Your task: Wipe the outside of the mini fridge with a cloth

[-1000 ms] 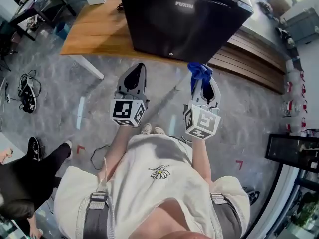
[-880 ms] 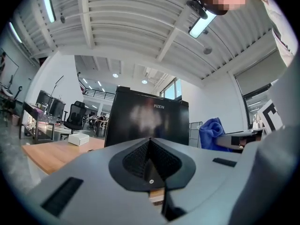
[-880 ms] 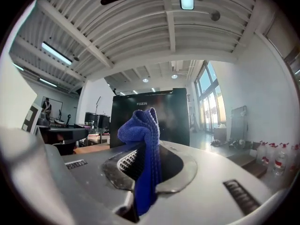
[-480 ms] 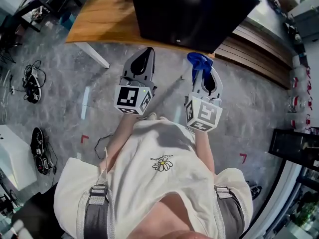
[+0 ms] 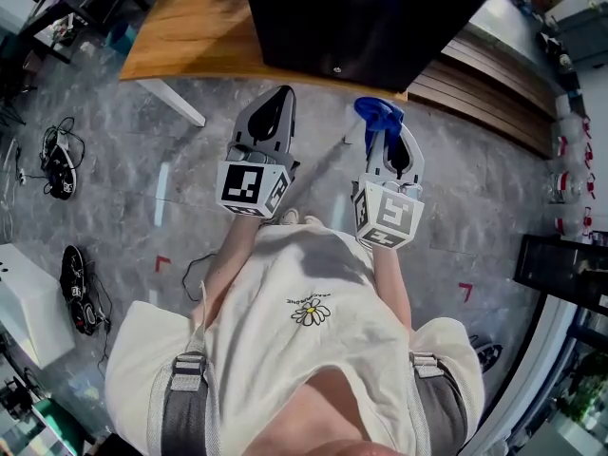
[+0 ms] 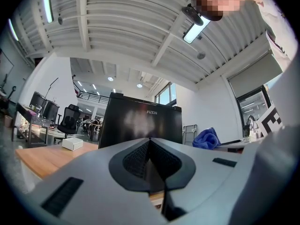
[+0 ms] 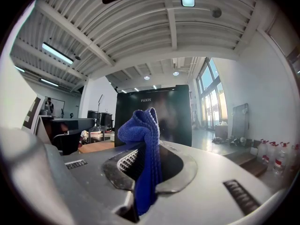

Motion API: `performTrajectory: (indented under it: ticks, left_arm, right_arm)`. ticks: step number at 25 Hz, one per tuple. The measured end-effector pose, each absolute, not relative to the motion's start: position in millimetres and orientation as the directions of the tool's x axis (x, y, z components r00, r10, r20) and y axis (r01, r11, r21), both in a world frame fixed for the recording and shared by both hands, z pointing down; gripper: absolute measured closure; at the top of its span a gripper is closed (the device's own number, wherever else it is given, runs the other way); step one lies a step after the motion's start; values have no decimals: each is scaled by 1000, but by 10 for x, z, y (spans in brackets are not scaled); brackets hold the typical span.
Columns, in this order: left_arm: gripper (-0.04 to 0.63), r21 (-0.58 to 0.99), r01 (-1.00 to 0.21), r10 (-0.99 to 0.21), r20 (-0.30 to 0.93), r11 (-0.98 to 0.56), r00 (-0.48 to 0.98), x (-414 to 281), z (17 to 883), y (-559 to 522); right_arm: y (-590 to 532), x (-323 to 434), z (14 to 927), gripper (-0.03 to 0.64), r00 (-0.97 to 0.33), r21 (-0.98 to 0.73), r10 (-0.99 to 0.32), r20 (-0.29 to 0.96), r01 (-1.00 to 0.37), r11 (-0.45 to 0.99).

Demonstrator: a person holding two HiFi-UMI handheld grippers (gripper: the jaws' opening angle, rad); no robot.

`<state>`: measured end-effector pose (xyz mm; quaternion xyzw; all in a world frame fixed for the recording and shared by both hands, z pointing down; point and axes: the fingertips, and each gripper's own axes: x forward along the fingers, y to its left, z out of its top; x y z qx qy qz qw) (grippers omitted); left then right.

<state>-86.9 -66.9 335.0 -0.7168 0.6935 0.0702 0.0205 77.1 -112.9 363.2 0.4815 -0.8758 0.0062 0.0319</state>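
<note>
The black mini fridge [image 5: 366, 17] stands on a wooden table [image 5: 190, 36] ahead of me; its glossy front fills the middle of the left gripper view [image 6: 140, 125] and the right gripper view [image 7: 154, 118]. My right gripper [image 5: 383, 124] is shut on a blue cloth [image 5: 378, 114], whose bunched end sticks up between the jaws [image 7: 143, 144]. My left gripper [image 5: 275, 103] is shut with nothing in it, jaws pressed together [image 6: 150, 146]. Both are held short of the fridge front, over the floor.
A small white box [image 6: 71, 143] lies on the table left of the fridge. Wooden steps [image 5: 494, 93] run to the right. Cables [image 5: 52, 160] and shoes [image 5: 76, 288] lie on the grey floor at left. A table leg [image 5: 171, 103] slants down.
The view has shifted slightly, so the fridge and table sit a little higher in the frame. A person in black at lower left is out of sight. Both grippers keep their hold.
</note>
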Motion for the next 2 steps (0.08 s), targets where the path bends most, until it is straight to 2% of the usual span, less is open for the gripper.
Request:
performTrajectory:
  ticks: [2]
  left_arm:
    - [591, 69, -997, -991, -133, -41, 32, -897, 3356, -649]
  right_arm:
    - [-1107, 741, 3644, 555, -532, 20, -845, 61, -845, 534]
